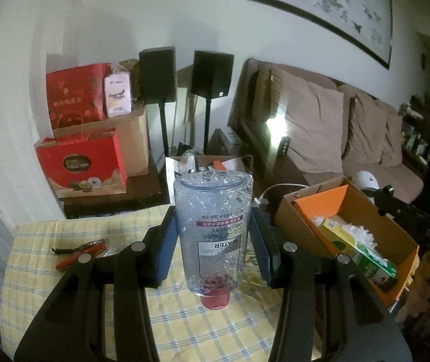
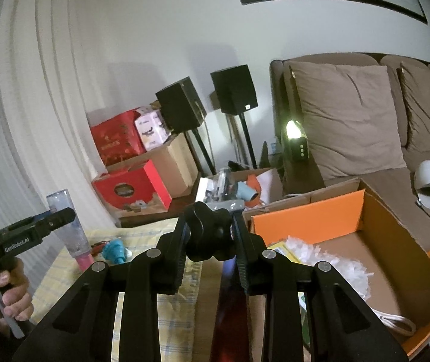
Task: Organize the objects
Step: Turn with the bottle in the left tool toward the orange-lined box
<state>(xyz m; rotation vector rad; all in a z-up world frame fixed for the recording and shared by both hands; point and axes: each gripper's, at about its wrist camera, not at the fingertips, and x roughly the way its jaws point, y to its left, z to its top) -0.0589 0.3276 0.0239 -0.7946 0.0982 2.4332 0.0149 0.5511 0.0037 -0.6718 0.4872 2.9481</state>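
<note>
My left gripper (image 1: pixel 213 241) is shut on a clear micellar water bottle (image 1: pixel 213 229), its blue pads (image 1: pixel 163 247) pressing on both sides. The bottle hangs upside down with its pink cap (image 1: pixel 214 300) just above the yellow checked tablecloth (image 1: pixel 64 286). In the right wrist view the same bottle (image 2: pixel 70 229) shows at the left, held by the left gripper (image 2: pixel 61 214) in a person's hand (image 2: pixel 7 289). My right gripper (image 2: pixel 209 235) is shut on a black star knob (image 2: pixel 207 229) with a grey metal bracket (image 2: pixel 233 205), left of an open cardboard box (image 2: pixel 396 241).
The orange-lined box (image 1: pixel 380 226) holds a green-and-yellow carton (image 1: pixel 362 256), white shredded paper (image 2: pixel 320 259) and a cable. Red-handled tools (image 1: pixel 79 252) and a teal object (image 2: pixel 115 250) lie on the cloth. Behind stand red gift boxes (image 1: pixel 82 166), speakers on stands and a sofa (image 1: pixel 350 126).
</note>
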